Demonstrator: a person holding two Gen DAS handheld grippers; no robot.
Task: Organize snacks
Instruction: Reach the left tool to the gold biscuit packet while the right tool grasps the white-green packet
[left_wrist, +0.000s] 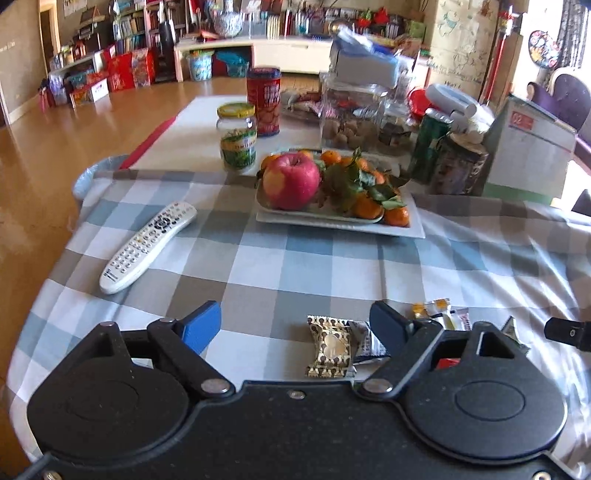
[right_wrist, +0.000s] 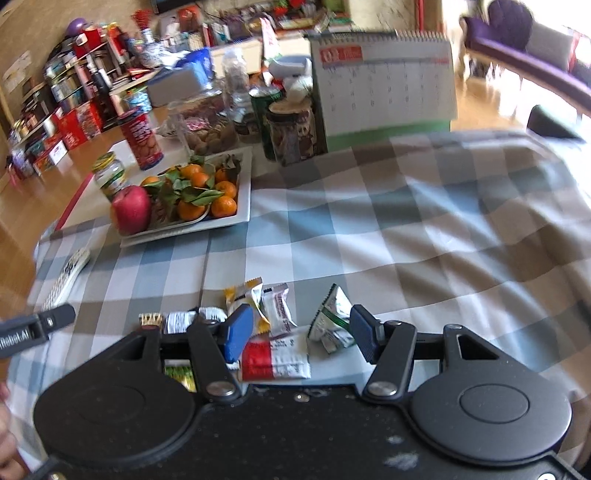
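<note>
1. Left wrist cam: left tongs (left_wrist: 295, 325) wide open, holding nothing. Gold snack pack (left_wrist: 330, 346) lies on the bench (left_wrist: 295, 258) btwn the pads, toward the right one, long axis pointing away.
2. Right wrist cam: right tongs (right_wrist: 301, 334) open, empty. Red-white snack bar (right_wrist: 275, 360) lies crosswise under the gap; green-silver pack (right_wrist: 330, 319) just beside the right pad.

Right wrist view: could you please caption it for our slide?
Open right gripper above wrapped snacks on a checked tablecloth, fruit plate behind.
</note>
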